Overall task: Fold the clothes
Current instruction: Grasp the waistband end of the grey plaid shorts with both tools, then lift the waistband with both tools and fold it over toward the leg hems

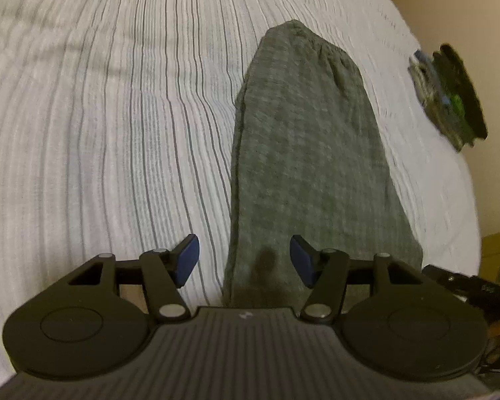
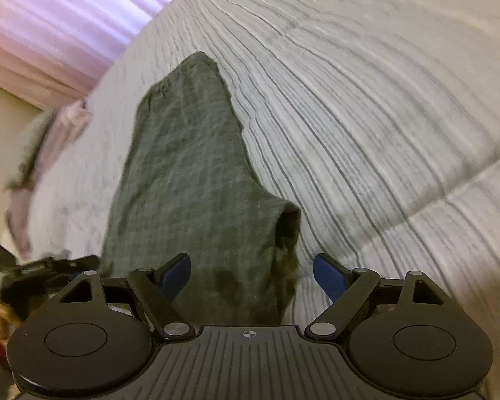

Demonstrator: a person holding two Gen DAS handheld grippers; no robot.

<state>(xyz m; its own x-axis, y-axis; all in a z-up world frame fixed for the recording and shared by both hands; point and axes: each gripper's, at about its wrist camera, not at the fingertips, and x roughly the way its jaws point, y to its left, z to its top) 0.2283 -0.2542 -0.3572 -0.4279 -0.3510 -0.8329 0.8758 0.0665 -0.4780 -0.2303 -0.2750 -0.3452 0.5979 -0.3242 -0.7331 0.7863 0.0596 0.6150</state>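
Grey garment (image 1: pixel 303 153) is lying flat on the bed (image 1: pixel 100 116), on a white bedspread with thin dark stripes. It is looking like a pair of knit trousers or shorts already doubled lengthwise: a gathered, elastic-looking band is showing at the far end in the left wrist view, and the near end is running under both cameras.

Left gripper (image 1: pixel 245 260) is hanging over the near end, jaws standing wide, nothing between the pads but air above the cloth's left edge. Right gripper (image 2: pixel 255 278) is doing the same at the garment's right near corner, jaws wide and empty; a loose flap of hem is standing up just ahead of it. No contact yet that I can confirm.

Handling, as a judgement: the fabric is appearing soft, light and limp, with no stiffness to carry a fold, so it will be sagging and dragging on the textured bedspread. Best hold is probably the two near corners, pinching all layers together at the hem, then lifting and carrying toward the waistband.

A dark, multicoloured object (image 1: pixel 450 100) is sitting near the bed's right edge, well apart from the garment; too blurred to identify. No brand, label or legible writing is showing anywhere.
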